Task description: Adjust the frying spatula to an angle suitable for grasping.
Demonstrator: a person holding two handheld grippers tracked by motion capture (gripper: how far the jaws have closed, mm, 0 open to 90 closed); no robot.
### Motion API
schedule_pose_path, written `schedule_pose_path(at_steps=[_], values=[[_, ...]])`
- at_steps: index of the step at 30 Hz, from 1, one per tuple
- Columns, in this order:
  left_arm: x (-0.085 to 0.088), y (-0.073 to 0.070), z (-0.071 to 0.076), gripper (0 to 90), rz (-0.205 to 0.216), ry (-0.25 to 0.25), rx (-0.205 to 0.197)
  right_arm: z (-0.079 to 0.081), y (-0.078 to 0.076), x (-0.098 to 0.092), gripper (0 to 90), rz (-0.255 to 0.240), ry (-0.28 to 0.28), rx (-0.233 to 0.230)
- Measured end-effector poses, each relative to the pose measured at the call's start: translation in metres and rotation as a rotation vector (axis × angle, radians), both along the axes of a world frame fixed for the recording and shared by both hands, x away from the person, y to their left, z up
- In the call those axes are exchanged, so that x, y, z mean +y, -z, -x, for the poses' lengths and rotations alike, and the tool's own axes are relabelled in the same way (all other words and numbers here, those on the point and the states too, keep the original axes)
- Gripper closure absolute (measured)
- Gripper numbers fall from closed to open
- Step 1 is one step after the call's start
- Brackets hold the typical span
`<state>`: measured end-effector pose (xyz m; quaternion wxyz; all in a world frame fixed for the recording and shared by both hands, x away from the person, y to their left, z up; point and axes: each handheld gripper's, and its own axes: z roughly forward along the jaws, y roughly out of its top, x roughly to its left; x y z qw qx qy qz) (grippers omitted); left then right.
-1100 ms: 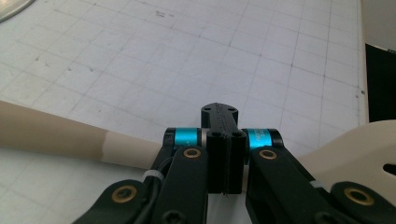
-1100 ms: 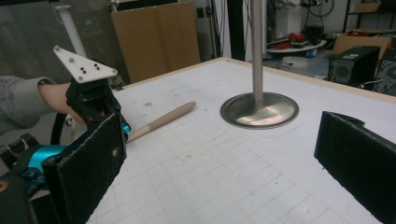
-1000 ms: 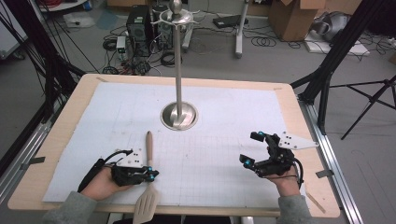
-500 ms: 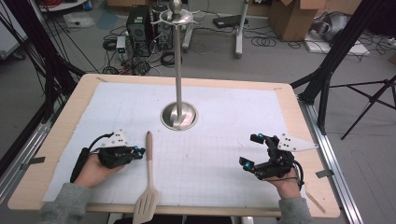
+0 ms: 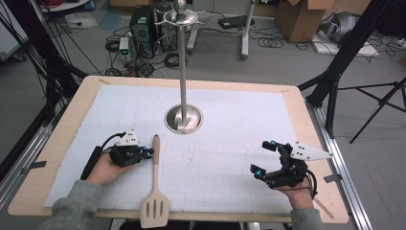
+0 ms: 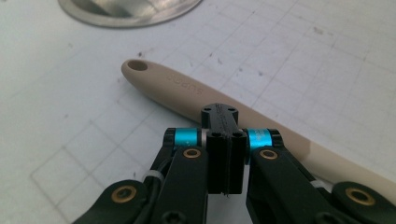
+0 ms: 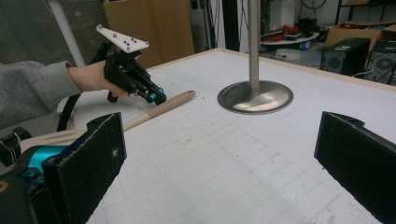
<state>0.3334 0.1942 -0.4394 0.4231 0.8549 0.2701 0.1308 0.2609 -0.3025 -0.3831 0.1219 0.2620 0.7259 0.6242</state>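
1. Hidden first: in the high view the spatula [image 5: 154, 191] runs off the near edge of the worktop [image 5: 57, 143], its slotted blade overhanging the rim. In the left gripper view the blade is cut off and the handle passes behind the closed fingers [image 6: 223, 154].
2. The stand [image 5: 182, 76] is cropped too: the right gripper view loses its pole at the top edge, and the left gripper view catches just a sliver of its round base.
3. Left hand [image 5: 107, 165] now: it lies low on the worktop, palm toward the spatula, grey sleeve coming in from the near corner, with the left gripper [image 5: 147, 154] pointed across at the upper handle.
4. Its fingers are pressed flat together with nothing between them. The tips sit right at the handle, possibly touching it, but the angle is too shallow to be sure.
5. Right hand [image 5: 297, 189]: well apart on the other side, wrist at the near edge, the right gripper [image 5: 265, 158] aimed across toward the left hand and the stand.
6. Its fingers stand wide, empty, two black pads framing the right gripper view.
7. The spatula lies flat, left of centre, just in front of the stand's base. Its long axis runs near to far: blade toward the person, handle end with its hanging hole pointing at the stand.
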Motion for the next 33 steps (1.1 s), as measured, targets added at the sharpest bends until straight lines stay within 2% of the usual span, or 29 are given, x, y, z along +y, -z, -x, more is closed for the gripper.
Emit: schedule_pose_path(at_steps=[4,13,15,16,19,20,26,31,33], values=[[-0.01,-0.002,-0.005,89.8,-0.012,0.014,0.002,0.003,0.001,-0.001,1.1,0.003,0.007,0.007],[-0.029,-0.001,-0.015,89.8,-0.006,0.05,0.002,0.006,0.002,0.0,1.1,0.011,0.014,0.008],[-0.035,0.001,-0.018,89.8,0.014,0.065,0.005,0.007,0.002,0.0,1.1,0.011,0.015,0.01],[-0.037,0.001,-0.019,89.8,0.024,0.068,0.007,0.008,0.002,-0.001,1.1,0.013,0.016,0.014],[-0.042,0.0,-0.019,89.8,0.014,0.074,0.006,0.009,0.002,-0.002,1.1,0.014,0.02,0.012],[-0.05,0.001,-0.018,89.8,0.013,0.088,0.004,0.01,0.003,-0.003,1.1,0.012,0.023,0.014],[-0.07,0.001,-0.016,89.8,0.016,0.137,0.001,0.012,0.003,-0.006,1.1,0.011,0.03,0.011],[-0.071,0.001,-0.015,89.7,0.013,0.144,-0.003,0.012,0.002,-0.006,1.1,0.011,0.027,0.015],[-0.066,-0.007,-0.012,89.7,0.021,0.135,-0.004,0.012,0.002,-0.006,1.1,0.012,0.022,0.014]])
